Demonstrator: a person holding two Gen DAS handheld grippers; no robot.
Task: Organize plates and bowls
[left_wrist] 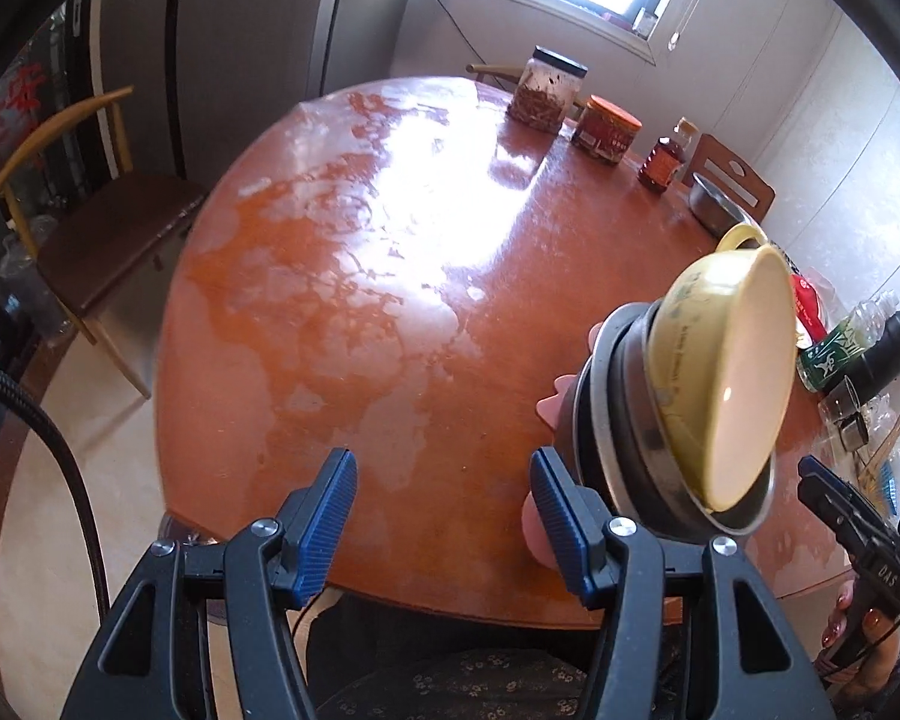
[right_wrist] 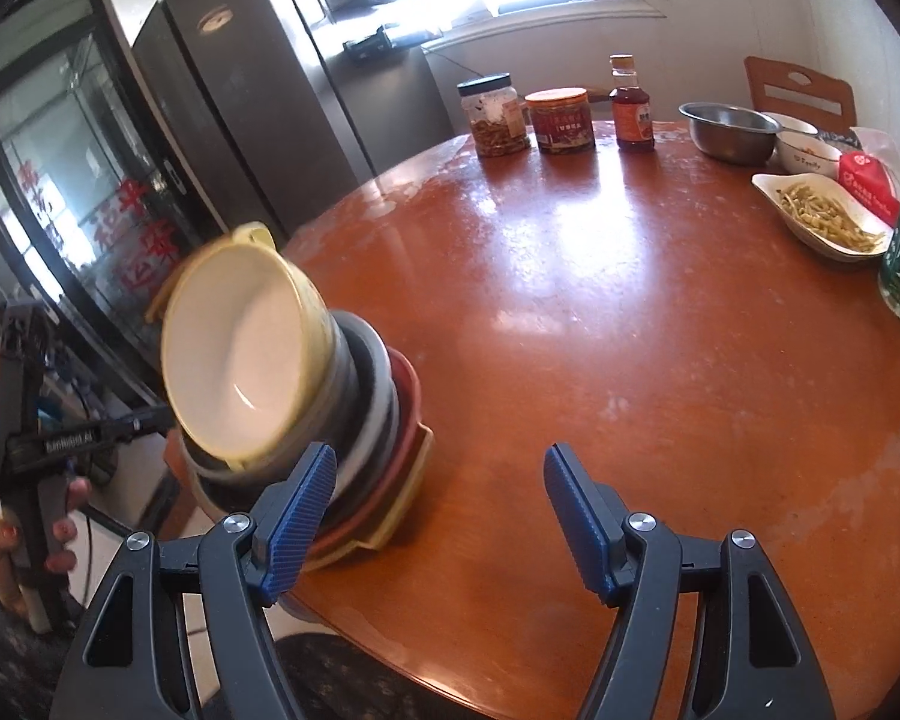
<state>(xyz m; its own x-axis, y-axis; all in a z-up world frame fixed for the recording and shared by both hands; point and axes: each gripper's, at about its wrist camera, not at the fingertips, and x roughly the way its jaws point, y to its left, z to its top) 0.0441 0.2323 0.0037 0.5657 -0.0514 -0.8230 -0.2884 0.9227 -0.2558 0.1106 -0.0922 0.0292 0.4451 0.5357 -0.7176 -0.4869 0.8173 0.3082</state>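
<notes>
Bowls and plates are gathered in one nested stack (left_wrist: 660,420) at the near edge of the round table (left_wrist: 390,300), which suggests consolidation is well advanced. Left wrist view: the stack sits at about 3 o'clock from the left gripper (left_wrist: 444,516), just beside its right-hand finger; a cream bowl (left_wrist: 732,372) is the top piece, seated in grey and dark-rimmed dishes, and fisheye distortion makes the pile appear to lean. The left gripper is released, jaws spread with only bare tabletop between them. The right gripper (left_wrist: 852,516) enters at 4 o'clock; its jaw state cannot be read here. A likely reason for both tools flanking the stack is to steady or shift it as a unit. Right wrist view: the stack (right_wrist: 342,420) lies at 10 o'clock from the right gripper (right_wrist: 438,516), whose jaws stand wide apart and hold nothing, its left-hand finger overlapping the stack's lower edge. This view alone shows the stack's base layers, a reddish plate (right_wrist: 405,414) over a yellowish tray (right_wrist: 414,492), plus loose items at 1 to 2 o'clock: a steel bowl (right_wrist: 729,129), a small white bowl (right_wrist: 807,156) and a dish of food (right_wrist: 822,216), well apart from the stack.
</notes>
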